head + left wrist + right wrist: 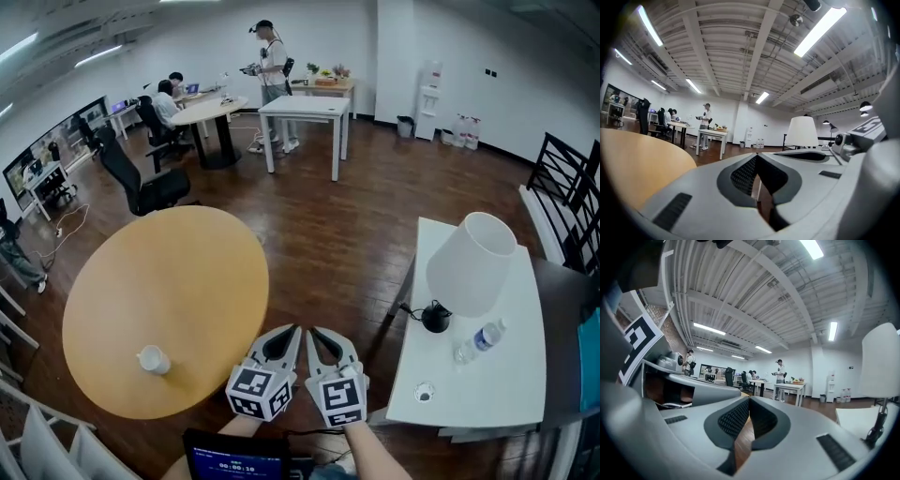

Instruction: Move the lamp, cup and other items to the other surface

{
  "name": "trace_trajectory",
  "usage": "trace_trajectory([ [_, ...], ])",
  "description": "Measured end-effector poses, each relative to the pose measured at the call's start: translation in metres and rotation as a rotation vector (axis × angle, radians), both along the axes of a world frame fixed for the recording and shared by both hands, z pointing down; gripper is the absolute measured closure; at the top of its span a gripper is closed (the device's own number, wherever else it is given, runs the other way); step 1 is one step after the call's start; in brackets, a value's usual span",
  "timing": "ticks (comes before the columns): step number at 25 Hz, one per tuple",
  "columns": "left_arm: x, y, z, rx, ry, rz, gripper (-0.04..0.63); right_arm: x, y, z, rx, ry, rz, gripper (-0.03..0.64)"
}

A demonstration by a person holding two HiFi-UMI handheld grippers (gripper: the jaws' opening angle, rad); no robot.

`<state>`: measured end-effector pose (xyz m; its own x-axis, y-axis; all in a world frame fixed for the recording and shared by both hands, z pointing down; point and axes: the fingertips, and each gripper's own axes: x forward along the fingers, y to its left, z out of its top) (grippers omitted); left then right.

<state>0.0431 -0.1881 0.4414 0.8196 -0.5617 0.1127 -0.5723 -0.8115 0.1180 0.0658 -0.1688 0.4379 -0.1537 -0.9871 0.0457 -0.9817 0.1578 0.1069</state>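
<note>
A lamp with a white shade (472, 262) and a black base stands on the white rectangular table (497, 394) at the right. Beside it lie a clear water bottle (480, 340) and a small round item (425, 392). A white cup (153, 359) sits on the round wooden table (178, 281) at the left. My left gripper (295, 329) and right gripper (314, 332) hang side by side over the floor between the two tables. Both are shut with nothing in them. The left gripper view shows its closed jaws (756, 155) and the lamp (803, 132) beyond. The right gripper (749, 398) is also closed.
A black metal chair (570, 192) stands beyond the white table. A black office chair (141, 183) is behind the round table. Farther back, a person (272, 70) stands by another white table (305, 111), and people sit at a desk. A tablet screen (236, 461) is at the bottom edge.
</note>
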Motion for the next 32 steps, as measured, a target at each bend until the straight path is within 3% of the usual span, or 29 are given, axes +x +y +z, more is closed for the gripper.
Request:
trace_trajectory([
  [10, 0.092, 0.043, -0.004, -0.002, -0.012, 0.168, 0.588, 0.083, 0.047, -0.012, 0.016, 0.008, 0.139, 0.615],
  [25, 0.127, 0.055, -0.001, -0.01, 0.01, 0.216, 0.588, 0.114, 0.063, -0.01, 0.032, 0.002, 0.189, 0.614],
  [32, 0.159, 0.076, -0.01, 0.034, 0.041, 0.28, 0.574, 0.149, 0.084, -0.012, 0.048, -0.06, 0.265, 0.609],
])
